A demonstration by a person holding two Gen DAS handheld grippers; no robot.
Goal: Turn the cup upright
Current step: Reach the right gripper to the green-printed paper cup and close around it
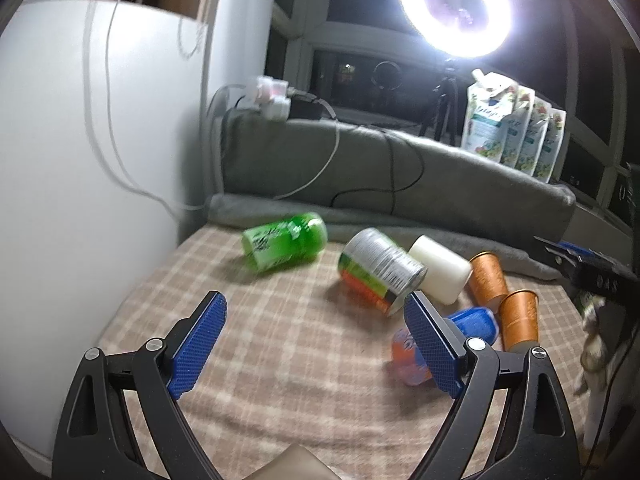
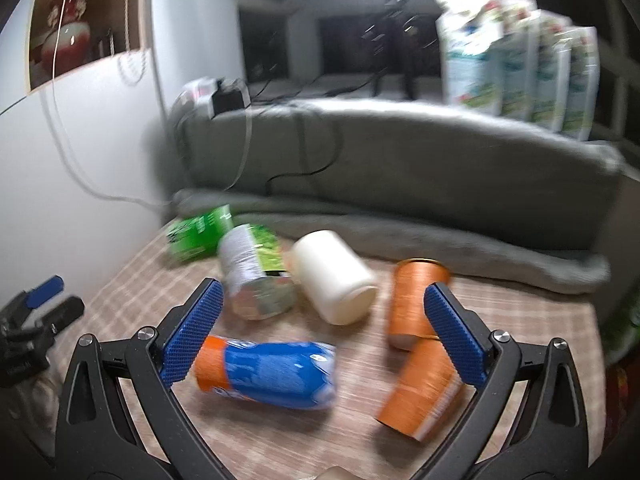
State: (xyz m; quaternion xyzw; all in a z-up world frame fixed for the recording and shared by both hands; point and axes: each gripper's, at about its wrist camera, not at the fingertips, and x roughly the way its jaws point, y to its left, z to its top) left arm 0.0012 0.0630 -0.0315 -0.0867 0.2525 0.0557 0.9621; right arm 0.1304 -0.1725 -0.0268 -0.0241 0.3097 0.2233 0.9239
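Several cups lie on their sides on a checked cloth (image 1: 280, 340). A green cup (image 1: 284, 246), a silver printed cup (image 1: 380, 270), a cream cup (image 1: 440, 274), two orange cups (image 1: 486, 280) (image 1: 520, 318) and a blue-and-orange cup (image 1: 476, 322) show in the left wrist view. In the right wrist view the blue-and-orange cup (image 2: 272, 372) lies between my open fingers, with the orange cups (image 2: 414, 300) (image 2: 424, 392) at the right, the cream cup (image 2: 332, 276) and silver cup (image 2: 256, 276) behind. My left gripper (image 1: 316, 340) is open and empty above bare cloth. My right gripper (image 2: 324, 332) is open.
A grey folded blanket (image 1: 400, 184) banks the back edge, with cables and a power strip (image 1: 272, 96) on it. Refill pouches (image 1: 512, 128) stand at the back right. A white wall (image 1: 80, 160) closes the left. A ring light (image 1: 456, 4) glares above.
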